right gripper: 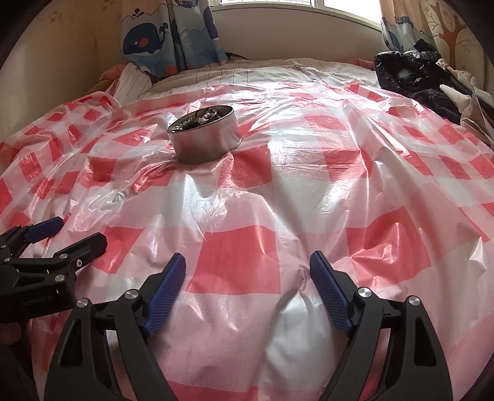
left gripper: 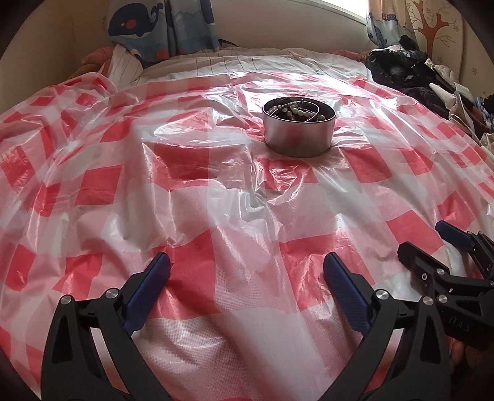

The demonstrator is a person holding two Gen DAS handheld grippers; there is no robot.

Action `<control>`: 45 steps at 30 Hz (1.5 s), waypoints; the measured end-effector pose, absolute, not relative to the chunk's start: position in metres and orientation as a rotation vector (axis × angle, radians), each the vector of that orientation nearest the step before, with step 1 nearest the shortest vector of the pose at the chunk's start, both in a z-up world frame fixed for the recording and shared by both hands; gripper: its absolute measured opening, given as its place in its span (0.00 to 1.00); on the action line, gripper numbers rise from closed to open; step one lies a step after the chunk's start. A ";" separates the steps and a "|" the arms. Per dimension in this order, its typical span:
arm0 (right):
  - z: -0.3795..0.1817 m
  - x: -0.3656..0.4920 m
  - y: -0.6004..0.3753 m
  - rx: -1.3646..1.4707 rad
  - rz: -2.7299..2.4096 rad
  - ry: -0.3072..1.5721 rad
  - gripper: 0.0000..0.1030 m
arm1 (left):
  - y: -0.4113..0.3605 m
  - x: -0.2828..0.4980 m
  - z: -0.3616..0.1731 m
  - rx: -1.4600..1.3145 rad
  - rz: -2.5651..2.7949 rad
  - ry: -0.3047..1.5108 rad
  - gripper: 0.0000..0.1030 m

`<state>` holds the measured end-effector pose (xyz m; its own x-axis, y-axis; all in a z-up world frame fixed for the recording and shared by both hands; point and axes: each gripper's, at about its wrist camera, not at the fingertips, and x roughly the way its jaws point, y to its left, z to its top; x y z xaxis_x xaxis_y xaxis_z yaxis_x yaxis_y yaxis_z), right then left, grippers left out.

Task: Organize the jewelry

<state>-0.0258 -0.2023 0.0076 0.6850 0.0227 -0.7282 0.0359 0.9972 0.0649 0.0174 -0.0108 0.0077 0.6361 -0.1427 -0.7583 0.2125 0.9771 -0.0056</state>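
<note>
A round metal tin (left gripper: 299, 128) stands on the red-and-white checked plastic sheet (left gripper: 216, 191) over the bed. It holds bead strings and a thin metal bangle (left gripper: 298, 111). In the right wrist view the tin (right gripper: 204, 142) stands far left of centre, its jewelry (right gripper: 200, 118) just showing over the rim. My left gripper (left gripper: 247, 265) is open and empty, low over the sheet, well short of the tin. My right gripper (right gripper: 248, 262) is open and empty, beside the left one. Each shows in the other's view: the right gripper (left gripper: 432, 240), the left gripper (right gripper: 74, 229).
A pile of dark clothes (left gripper: 410, 74) lies at the bed's far right corner. Whale-print curtains (left gripper: 160, 27) hang at the back by the window. A striped bedsheet (left gripper: 222, 61) shows beyond the plastic sheet. The plastic is wrinkled and puffed up.
</note>
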 end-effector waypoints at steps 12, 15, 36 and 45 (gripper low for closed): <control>0.002 -0.024 -0.200 0.059 -0.017 0.824 0.85 | -0.009 0.019 0.001 0.056 -0.221 0.874 0.93; 0.002 -0.024 -0.201 0.059 -0.018 0.822 0.85 | -0.009 0.018 0.001 0.065 -0.215 0.873 0.93; 0.004 -0.030 -0.194 0.024 -0.025 0.805 0.93 | -0.005 0.014 0.000 0.032 -0.208 0.860 0.93; 0.006 -0.033 -0.192 0.010 -0.032 0.781 0.93 | -0.006 0.014 -0.001 0.048 -0.197 0.857 0.93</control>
<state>-0.0331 -0.1916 0.0060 0.7099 -0.0249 -0.7038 0.0321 0.9995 -0.0030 0.0140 -0.0063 -0.0008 0.6377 -0.1536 -0.7548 0.1918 0.9807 -0.0376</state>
